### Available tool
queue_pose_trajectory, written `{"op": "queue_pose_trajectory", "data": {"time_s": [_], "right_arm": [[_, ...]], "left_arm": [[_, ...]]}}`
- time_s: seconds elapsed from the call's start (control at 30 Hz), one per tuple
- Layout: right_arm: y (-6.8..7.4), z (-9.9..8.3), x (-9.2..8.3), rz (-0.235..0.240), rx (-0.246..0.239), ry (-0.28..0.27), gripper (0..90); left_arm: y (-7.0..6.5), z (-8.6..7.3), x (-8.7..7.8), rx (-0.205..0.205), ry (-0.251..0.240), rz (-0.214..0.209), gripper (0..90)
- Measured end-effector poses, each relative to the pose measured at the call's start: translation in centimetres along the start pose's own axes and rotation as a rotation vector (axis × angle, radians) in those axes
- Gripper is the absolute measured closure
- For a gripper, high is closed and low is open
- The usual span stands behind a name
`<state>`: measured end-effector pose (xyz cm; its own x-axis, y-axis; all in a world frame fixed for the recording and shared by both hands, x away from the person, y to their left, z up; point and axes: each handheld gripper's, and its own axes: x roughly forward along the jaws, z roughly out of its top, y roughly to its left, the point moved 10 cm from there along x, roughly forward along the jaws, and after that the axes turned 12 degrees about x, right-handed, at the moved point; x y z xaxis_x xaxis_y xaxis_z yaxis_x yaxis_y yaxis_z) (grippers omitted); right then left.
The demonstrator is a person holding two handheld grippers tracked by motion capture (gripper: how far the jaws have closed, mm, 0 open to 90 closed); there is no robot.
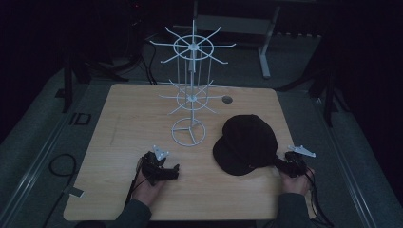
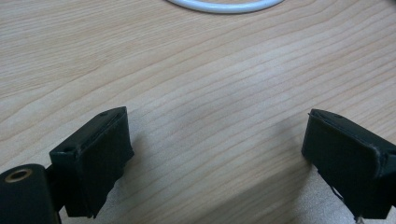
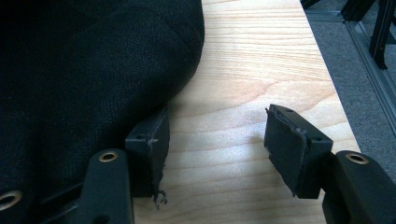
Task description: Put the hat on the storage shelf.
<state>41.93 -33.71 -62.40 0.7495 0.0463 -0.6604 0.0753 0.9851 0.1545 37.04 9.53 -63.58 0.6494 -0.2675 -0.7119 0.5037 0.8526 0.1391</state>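
both grippers' fingers (image 3: pixel 149 140) spread; right gripper (image 3: pixel 217 144) beside soft black cap (image 1: pixel 247 142), brim toward person.

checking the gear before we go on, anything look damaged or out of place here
The right gripper has worn pads: the black lining frays at the edges of its fingertips, with a shred hanging loose. The black cap lies flat on the table beside the white rack, nothing askew.

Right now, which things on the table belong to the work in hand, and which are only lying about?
Part of the work:
- black cap, beside the right gripper, whose jaws stand open with one at the cap's edge
- white wire hook stand, the likely place to hang it
- left gripper, open over bare wood

Just lying about:
- round cable hole in the table
- cable loop on the floor
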Motion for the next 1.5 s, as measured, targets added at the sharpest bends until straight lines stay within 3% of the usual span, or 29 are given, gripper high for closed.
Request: {"op": "queue_pose_trajectory", "data": {"time_s": [0.47,0.53,0.6,0.67,0.77,0.93,1.17,1.43,1.5], "right_arm": [[0.0,0.0,0.0,-0.008,0.002,0.018,41.2],[0.0,0.0,-0.1,-0.012,0.006,0.030,44.4],[-0.2,0.1,-0.4,-0.030,0.024,0.057,57.1],[-0.1,0.3,-0.6,-0.026,0.032,0.059,59.4],[0.0,1.3,-1.6,-0.032,0.068,0.021,60.9],[1.2,2.8,-3.5,0.023,0.111,-0.039,58.5],[3.5,3.1,-4.2,0.054,0.082,-0.045,51.3],[5.1,2.3,-2.6,0.084,0.126,0.040,43.5],[5.2,1.9,-1.8,0.055,0.134,0.077,42.5]], "left_arm": [[-0.3,0.2,0.1,0.013,-0.003,-0.012,8.7],[-0.3,0.2,0.1,0.015,-0.002,-0.013,8.7],[-0.4,0.2,0.1,0.016,-0.002,-0.014,8.7],[-0.4,0.2,0.1,0.016,-0.002,-0.014,8.7],[-0.4,0.2,0.1,0.018,-0.002,-0.015,8.7],[-0.4,0.3,0.1,0.014,-0.004,-0.014,8.7],[-0.5,0.3,0.1,0.014,-0.004,-0.014,8.8],[-0.5,0.3,0.1,0.018,-0.004,-0.016,8.9],[-0.5,0.3,0.1,0.018,-0.004,-0.016,8.8]]}}
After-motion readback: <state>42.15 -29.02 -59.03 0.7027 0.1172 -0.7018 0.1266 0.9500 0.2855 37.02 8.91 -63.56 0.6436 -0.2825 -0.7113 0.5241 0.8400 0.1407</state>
